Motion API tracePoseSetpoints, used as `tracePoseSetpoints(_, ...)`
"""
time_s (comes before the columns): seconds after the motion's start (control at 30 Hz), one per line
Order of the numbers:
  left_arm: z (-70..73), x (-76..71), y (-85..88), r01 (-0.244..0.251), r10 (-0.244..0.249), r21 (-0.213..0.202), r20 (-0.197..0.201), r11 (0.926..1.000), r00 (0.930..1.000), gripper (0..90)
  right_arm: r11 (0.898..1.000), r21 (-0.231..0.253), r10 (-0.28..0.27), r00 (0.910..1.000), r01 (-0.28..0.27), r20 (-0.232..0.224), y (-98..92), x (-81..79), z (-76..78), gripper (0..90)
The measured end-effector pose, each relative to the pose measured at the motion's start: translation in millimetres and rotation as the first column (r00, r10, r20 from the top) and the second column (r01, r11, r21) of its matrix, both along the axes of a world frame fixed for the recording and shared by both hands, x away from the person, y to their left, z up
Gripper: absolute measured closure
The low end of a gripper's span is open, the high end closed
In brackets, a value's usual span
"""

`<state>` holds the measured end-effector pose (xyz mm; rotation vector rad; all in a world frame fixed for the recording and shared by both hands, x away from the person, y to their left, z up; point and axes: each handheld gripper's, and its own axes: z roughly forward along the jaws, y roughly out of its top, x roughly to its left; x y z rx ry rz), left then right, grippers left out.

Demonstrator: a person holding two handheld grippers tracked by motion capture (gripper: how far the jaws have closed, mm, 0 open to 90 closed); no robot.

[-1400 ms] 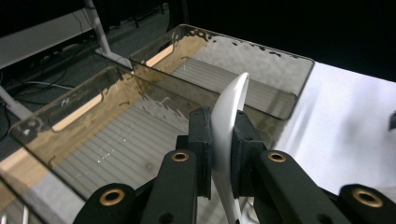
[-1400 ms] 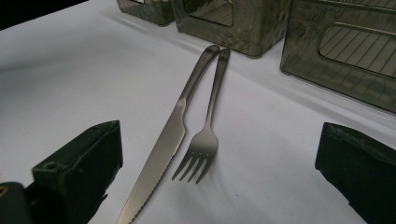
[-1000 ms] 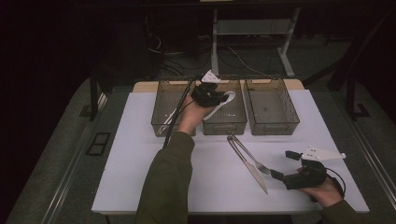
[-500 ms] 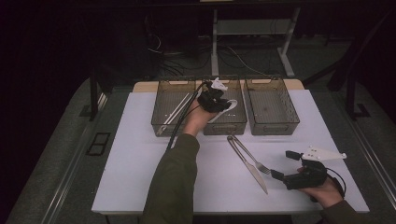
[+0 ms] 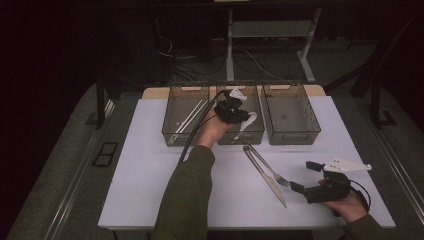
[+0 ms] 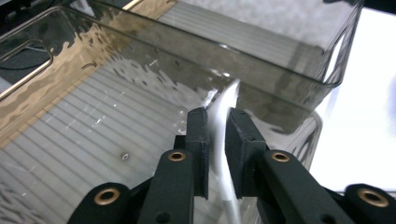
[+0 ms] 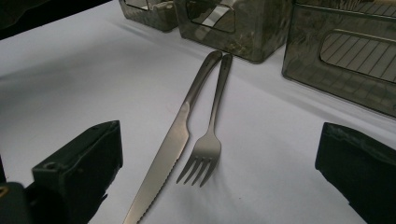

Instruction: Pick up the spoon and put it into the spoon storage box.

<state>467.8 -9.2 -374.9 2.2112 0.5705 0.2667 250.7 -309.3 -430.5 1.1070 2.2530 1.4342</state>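
— Since a second earlier, what had moved?
— Left gripper [image 5: 239, 111] had shifted right over the middle bin [image 5: 254, 134], jaws clamped on a white plastic utensil [image 6: 223, 112].
— And the right gripper [image 5: 300, 177]?
— Jaws wide apart on the table [image 5: 150, 165], facing the knife [image 7: 163, 154] and fork [image 7: 210, 135].

The high view looks forward and down over the whole white counter [image 5: 150, 170]. The left gripper view sits close inside the middle bin [image 6: 93, 140], while the right gripper view looks low across the counter at the knife [image 7: 163, 154] and fork [image 7: 208, 144], both also seen from above.
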Motion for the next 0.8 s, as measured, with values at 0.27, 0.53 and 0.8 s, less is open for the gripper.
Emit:
tracePoseSetpoints(0.27,5.7,-4.8,-0.7,0.004,-0.004,-0.015,-0.001,0.9999,1.0,64.5,1.0,-0.001,0.001,1.0,-0.001,0.001,-0.1,-0.1,0.2,1.0)
tracePoseSetpoints(0.53,16.7,-22.3,5.8,0.023,-0.025,-0.087,-0.023,0.9959,0.9994,47.7,1.0,-0.005,0.001,1.0,-0.001,0.004,-0.3,0.1,-0.1,1.0)
tracePoseSetpoints(0.8,22.5,-55.2,22.3,0.058,-0.063,-0.151,-0.029,0.9869,0.9976,36.6,1.0,-0.006,-0.004,1.0,0.004,-0.002,-0.2,0.3,-0.3,1.0)
